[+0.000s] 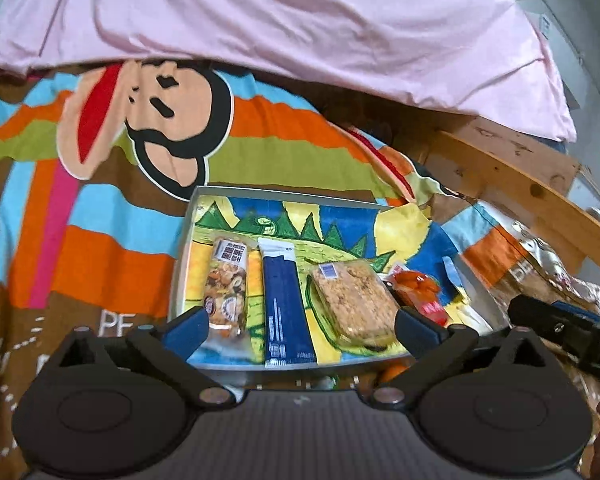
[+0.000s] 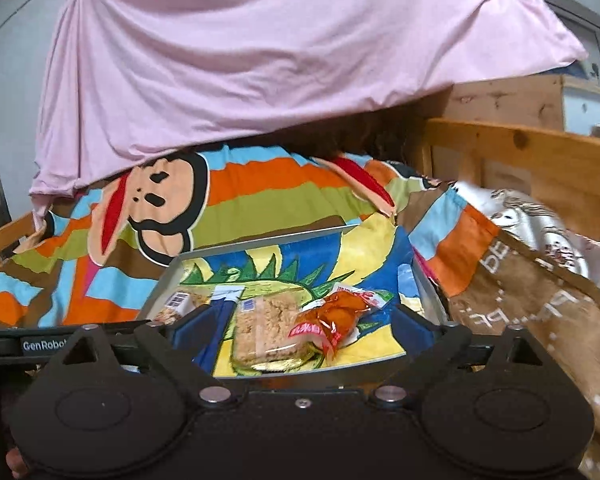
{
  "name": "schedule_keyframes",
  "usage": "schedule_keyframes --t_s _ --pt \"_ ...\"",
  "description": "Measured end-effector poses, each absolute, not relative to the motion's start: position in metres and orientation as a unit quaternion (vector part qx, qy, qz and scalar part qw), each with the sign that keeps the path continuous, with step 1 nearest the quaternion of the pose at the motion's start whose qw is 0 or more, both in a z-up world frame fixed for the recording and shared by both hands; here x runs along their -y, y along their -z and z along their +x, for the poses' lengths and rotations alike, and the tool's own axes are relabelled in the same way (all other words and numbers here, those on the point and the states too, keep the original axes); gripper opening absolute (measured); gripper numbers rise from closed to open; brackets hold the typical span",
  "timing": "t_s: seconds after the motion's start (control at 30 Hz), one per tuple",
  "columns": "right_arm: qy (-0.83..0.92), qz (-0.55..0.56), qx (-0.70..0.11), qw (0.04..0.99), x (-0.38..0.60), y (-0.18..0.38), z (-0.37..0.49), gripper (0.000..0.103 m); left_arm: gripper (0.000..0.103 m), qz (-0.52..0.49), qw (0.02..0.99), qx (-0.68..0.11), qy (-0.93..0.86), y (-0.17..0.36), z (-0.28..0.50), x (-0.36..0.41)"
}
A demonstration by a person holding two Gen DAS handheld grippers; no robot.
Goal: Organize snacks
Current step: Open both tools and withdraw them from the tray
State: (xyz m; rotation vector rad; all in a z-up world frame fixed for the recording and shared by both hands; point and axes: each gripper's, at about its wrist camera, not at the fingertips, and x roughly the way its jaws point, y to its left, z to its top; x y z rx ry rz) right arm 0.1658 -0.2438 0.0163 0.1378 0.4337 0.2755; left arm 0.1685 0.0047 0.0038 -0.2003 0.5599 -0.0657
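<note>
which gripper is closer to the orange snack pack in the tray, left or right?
Right. The orange snack pack lies between the open right gripper fingers, just ahead. The open left gripper frames the other snacks; the pack sits past its right finger.

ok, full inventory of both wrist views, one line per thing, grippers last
shallow metal tray with a dinosaur-print liner: 1, silver rim, blue, yellow and green inside, on the blanket.
clear-wrapped nut snack bar: 1, brown and orange, left end of the tray row.
navy blue stick sachet: 1, beside the nut bar.
clear-wrapped beige crumbly cake: 1, right of the sachet.
orange-red snack packet: 1, right end of the row.
striped cartoon-monkey blanket: 1, multicoloured, under the tray.
pink sheet: 1, hanging behind.
wooden bed rail: 1, right.
left gripper: black with blue pads, open, empty.
right gripper: same, open, empty.
</note>
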Motion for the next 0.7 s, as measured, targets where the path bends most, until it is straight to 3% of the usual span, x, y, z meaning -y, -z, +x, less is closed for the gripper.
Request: schedule_keyframes --t_s 0.3,0.7 --pt "-0.136 0.054 -0.187 0.971 0.244 -0.028 0.112 0.102 0.102 -0.066 0.960 -0.271 0.021 -0.008 0.117 0.007" --pt "-0.129 0.057 -0.212 0.967 0.242 -0.013 0.072 0.102 0.102 -0.052 0.949 -0.311 -0.020 0.005 0.076 0.011"
